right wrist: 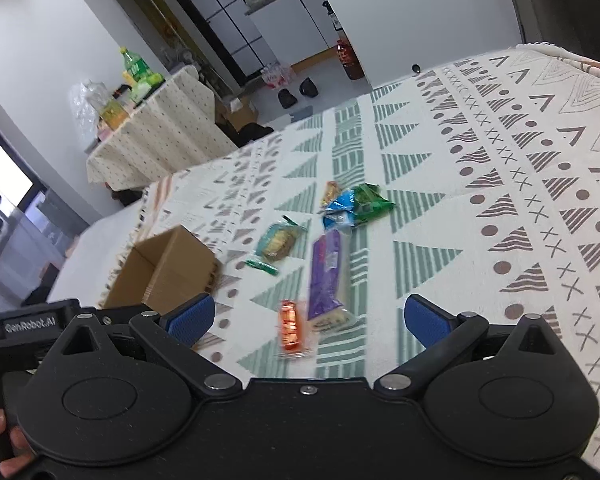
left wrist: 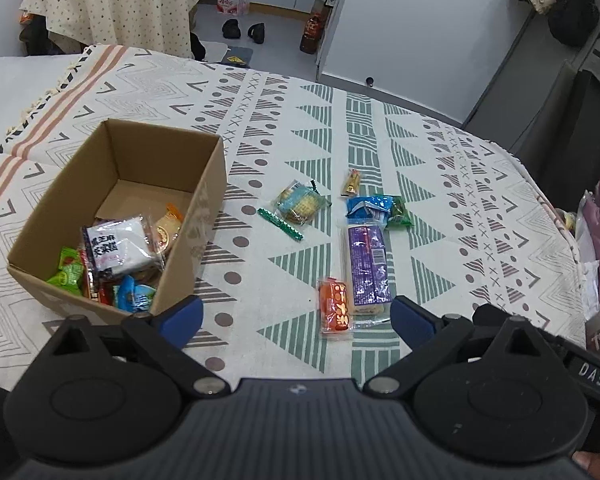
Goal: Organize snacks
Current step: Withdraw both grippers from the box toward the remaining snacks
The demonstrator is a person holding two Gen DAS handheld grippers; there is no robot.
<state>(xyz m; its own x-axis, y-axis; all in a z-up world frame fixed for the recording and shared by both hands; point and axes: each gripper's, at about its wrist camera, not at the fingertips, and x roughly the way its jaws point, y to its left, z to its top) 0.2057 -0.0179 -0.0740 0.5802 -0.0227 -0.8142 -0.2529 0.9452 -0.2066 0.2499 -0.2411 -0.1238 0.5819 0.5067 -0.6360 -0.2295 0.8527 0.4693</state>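
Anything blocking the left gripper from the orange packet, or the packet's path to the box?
Nothing visible. The left gripper is open with the orange packet just ahead; only bare cloth lies between it and the cardboard box.

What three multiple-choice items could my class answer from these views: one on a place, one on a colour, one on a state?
1. Where does the orange snack packet lie?
A. in the box
B. on the tablecloth beside the long purple packet
C. on the floor

2. What colour are the pads of the right tongs?
A. blue
B. red
C. yellow

3. How do the left tongs stand?
A. shut on a packet
B. open, empty
C. out of view

Answers: 1 B, it rests on the cloth outside the cardboard box; 2 A, both pads show blue; 3 B, fingers apart, nothing between.
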